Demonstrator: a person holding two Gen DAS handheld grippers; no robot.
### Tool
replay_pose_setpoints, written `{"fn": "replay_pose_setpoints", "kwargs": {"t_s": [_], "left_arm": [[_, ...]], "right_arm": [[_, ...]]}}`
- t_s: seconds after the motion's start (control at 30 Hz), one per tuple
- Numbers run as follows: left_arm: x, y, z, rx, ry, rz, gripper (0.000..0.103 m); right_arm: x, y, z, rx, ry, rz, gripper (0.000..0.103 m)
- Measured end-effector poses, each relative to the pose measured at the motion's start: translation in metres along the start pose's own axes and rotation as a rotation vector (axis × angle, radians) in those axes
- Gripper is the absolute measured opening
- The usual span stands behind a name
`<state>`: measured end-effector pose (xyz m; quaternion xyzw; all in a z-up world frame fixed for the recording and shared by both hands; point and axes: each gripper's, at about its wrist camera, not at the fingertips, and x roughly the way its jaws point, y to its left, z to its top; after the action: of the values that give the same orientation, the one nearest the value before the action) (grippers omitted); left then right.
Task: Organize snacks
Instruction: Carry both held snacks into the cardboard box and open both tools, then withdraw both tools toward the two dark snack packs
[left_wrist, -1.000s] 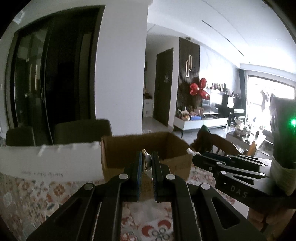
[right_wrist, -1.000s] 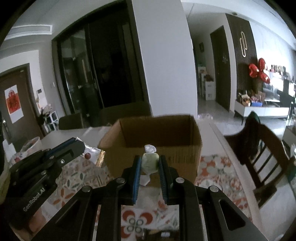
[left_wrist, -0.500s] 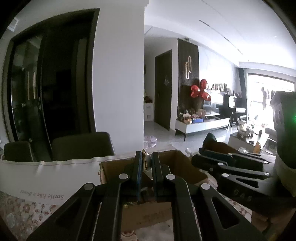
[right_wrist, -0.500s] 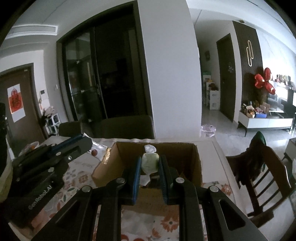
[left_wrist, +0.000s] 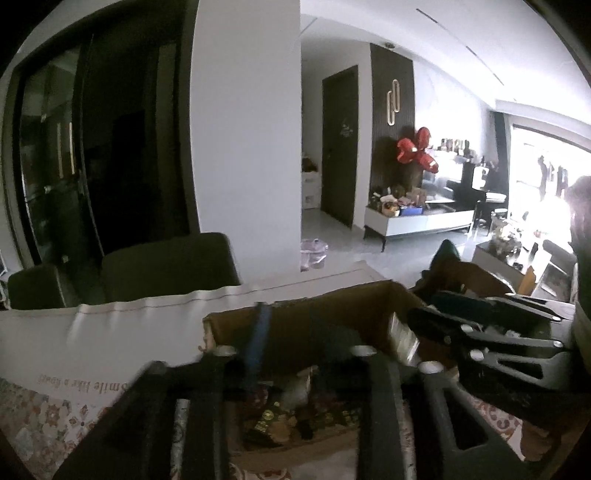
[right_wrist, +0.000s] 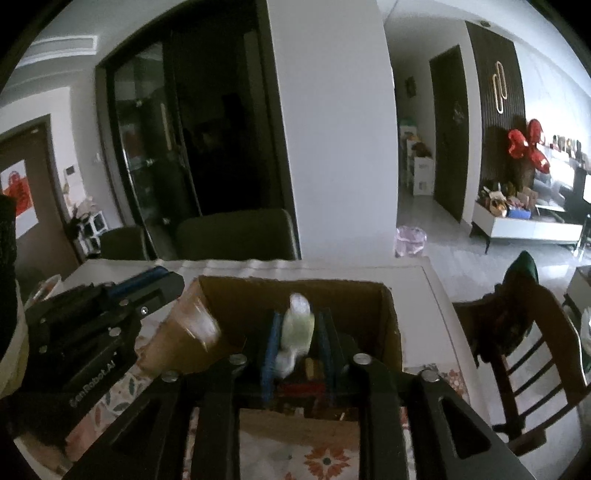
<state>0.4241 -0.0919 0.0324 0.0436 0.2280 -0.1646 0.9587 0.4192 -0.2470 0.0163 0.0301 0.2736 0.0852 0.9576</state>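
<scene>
Cardboard box (right_wrist: 384, 314) rim under right hand-held gripper (right_wrist: 297, 350)

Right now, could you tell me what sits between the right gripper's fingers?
A pale green wrapped snack, over the open cardboard box, in the right wrist view.

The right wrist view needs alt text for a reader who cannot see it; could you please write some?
The right gripper holds a pale green wrapped snack over an open cardboard box on a patterned tablecloth. The left gripper reaches in from the left, and a wooden chair stands to the right.
</scene>
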Motion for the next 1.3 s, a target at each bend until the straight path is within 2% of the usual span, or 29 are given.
{"fn": "replay_pose_setpoints", "kwargs": {"t_s": [0.03,0.07,0.23,0.37,0.63,0.83,1.07,1.3], "left_arm": [[0.0,0.0,-0.002,0.004,0.005,0.008,0.036],[-0.002,-0.001,-0.004,0.009,0.007,0.01,0.037],[-0.018,-0.009,-0.018,0.058,-0.007,0.008,0.046],[-0.039,-0.023,-0.032,0.101,-0.023,-0.025,0.048],[-0.076,-0.046,-0.059,0.146,-0.033,-0.087,0.049],[-0.094,-0.062,-0.086,0.183,-0.003,-0.139,0.049],[-0.1,-0.077,-0.126,0.212,0.076,-0.186,0.049],[-0.101,-0.087,-0.157,0.215,0.159,-0.22,0.049]], "right_arm": [[0.002,-0.001,0.0,0.003,0.008,-0.01,0.043],[0.002,-0.002,-0.001,0.007,0.007,-0.022,0.045],[-0.009,-0.006,-0.011,0.009,-0.005,-0.055,0.045],[-0.03,-0.008,-0.026,0.023,-0.034,-0.075,0.052],[-0.068,-0.013,-0.062,0.054,-0.029,-0.095,0.052],[-0.095,-0.016,-0.092,0.07,-0.021,-0.139,0.052],[-0.106,-0.015,-0.127,0.061,0.038,-0.169,0.052],[-0.106,-0.012,-0.164,0.053,0.131,-0.147,0.052]]}}
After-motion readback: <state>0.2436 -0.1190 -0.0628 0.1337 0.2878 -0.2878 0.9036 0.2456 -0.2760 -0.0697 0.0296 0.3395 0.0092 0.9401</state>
